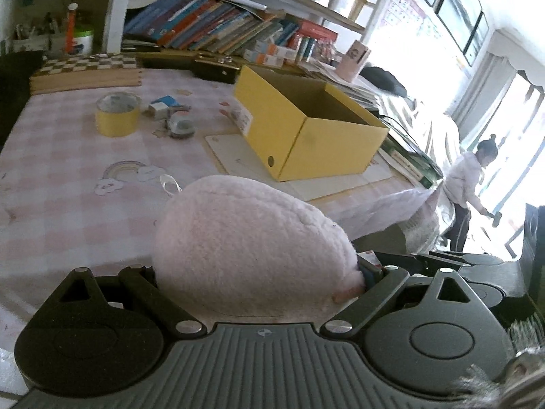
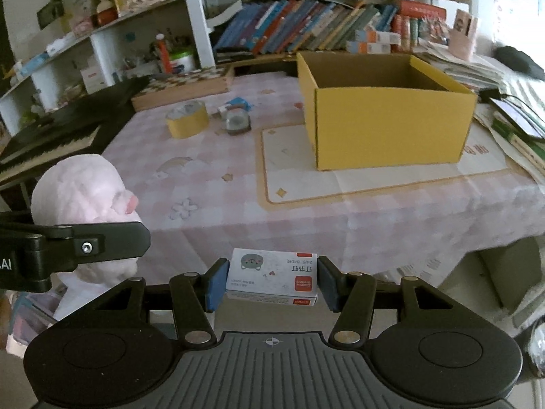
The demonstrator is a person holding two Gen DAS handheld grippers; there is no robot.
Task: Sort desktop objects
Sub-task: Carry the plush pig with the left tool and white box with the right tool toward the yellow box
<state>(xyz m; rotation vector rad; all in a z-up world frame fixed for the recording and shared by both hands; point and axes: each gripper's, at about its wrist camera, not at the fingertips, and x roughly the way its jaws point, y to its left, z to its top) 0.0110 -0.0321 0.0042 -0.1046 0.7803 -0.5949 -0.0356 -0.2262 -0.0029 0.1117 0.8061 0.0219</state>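
Left wrist view: a round pink plush toy (image 1: 248,248) fills the middle of the picture, clamped in the left gripper (image 1: 259,283). The plush hides both fingertips; only a sliver of blue pad shows at its right side. Beyond it lies a pink checked tablecloth (image 1: 61,177). An open yellow cardboard box (image 1: 306,129) stands on a pale mat (image 1: 238,156), its inside in shadow. To the left of the box sit a yellow tape roll (image 1: 117,114), a smaller clear tape roll (image 1: 182,124) and a small blue and white pack (image 1: 163,104), too blurred to identify. Leaning books (image 1: 211,25) line the shelf behind. At the right, washed out by window glare, a person in white (image 1: 466,184) bends forward.

Right wrist view: the right gripper (image 2: 271,281) grips a small white staple box (image 2: 271,277) by its short ends, held just off the table's near edge. At the left, the plush (image 2: 85,191) is partly covered by the left gripper's black finger (image 2: 102,243), its bottom cut from sight. The yellow box (image 2: 388,122) stands well beyond, with both tape rolls to its left.
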